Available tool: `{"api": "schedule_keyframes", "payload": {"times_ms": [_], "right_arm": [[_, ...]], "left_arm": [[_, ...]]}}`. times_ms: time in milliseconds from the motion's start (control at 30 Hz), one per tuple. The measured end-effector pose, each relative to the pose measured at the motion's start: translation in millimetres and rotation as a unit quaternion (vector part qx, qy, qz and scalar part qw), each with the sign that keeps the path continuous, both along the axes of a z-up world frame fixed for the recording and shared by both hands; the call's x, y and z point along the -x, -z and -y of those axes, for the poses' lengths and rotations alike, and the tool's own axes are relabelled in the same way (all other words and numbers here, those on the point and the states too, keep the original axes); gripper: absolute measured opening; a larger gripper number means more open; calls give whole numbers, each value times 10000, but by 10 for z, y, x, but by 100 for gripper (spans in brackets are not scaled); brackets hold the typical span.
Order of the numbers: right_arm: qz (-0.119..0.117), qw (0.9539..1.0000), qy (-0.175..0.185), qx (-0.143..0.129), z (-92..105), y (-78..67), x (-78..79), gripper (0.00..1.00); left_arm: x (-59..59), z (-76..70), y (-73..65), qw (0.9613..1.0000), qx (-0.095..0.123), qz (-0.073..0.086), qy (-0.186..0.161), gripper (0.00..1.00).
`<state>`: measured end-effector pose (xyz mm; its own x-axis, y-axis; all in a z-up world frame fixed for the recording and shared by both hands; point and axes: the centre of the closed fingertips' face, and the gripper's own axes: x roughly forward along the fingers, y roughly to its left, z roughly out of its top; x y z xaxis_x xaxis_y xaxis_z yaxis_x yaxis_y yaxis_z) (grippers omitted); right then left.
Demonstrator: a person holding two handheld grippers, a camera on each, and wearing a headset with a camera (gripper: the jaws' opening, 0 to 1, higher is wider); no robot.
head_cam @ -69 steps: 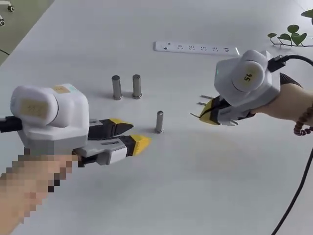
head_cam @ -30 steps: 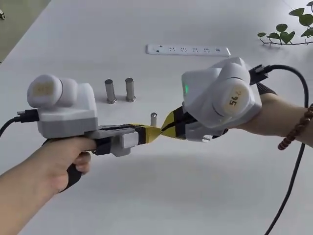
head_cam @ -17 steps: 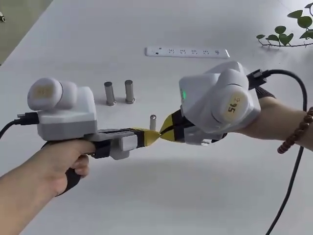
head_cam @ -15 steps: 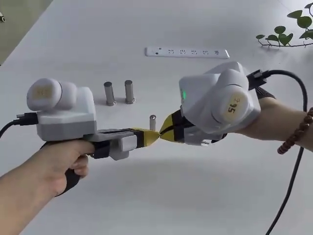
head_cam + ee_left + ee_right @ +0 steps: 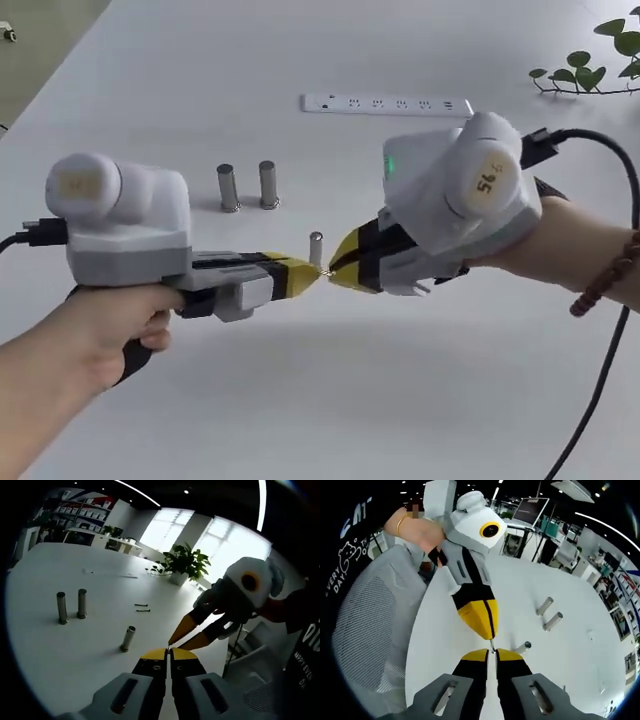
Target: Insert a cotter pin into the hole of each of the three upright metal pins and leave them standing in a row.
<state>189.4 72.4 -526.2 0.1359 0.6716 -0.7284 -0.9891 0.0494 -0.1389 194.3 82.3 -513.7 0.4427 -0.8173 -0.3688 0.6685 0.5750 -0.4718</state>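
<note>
Three upright metal pins stand on the white table: two side by side (image 5: 229,187) (image 5: 268,184), and a third pin (image 5: 316,247) nearer, just behind the gripper tips. My left gripper (image 5: 312,278) and right gripper (image 5: 338,274) meet tip to tip above the table. A thin cotter pin (image 5: 492,645) bridges their yellow tips. In the left gripper view my left gripper (image 5: 169,651) has its jaws pressed together, and the right gripper (image 5: 172,641) pinches in from the right. Two more cotter pins (image 5: 141,605) (image 5: 143,610) lie flat on the table beyond the third pin (image 5: 128,638).
A white power strip (image 5: 388,103) lies at the far side of the table (image 5: 400,400). A leafy plant sprig (image 5: 590,75) sits at the far right. A black cable (image 5: 610,360) trails from the right gripper. A mesh chair (image 5: 375,625) stands beside the table.
2.3 s ago the grippers were apart and the left one was open. They have come together tip to tip in front of the third pin, and over the last second they have barely shifted.
</note>
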Motion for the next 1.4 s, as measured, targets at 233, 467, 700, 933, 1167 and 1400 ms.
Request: {"api": "schedule_keyframes", "payload": {"times_ms": [233,467,700,933,1167,1400], "right_arm": [[-939,9917,513,-710,14,-79,51,4],[-1421,9839,525,-953,28,-95,139,8],[-1814,9775,253,-1045,31,-93,318,8],[-2027,9735,77,-1053,23,-68,443,8],[-2294,9667,-107,-1132,9,-101,562,5],[-2383,9642,-259,-1130,2,-119,637,3]], "left_arm": [[98,-78,-6,9986,-219,361,327,0],[197,-81,-14,9948,-315,689,679,0],[330,-22,-35,9879,-349,968,1156,0],[412,25,-67,9859,-146,966,1360,0],[507,95,-129,9813,41,1026,1630,0],[579,143,-165,9773,150,1079,1817,0]]}}
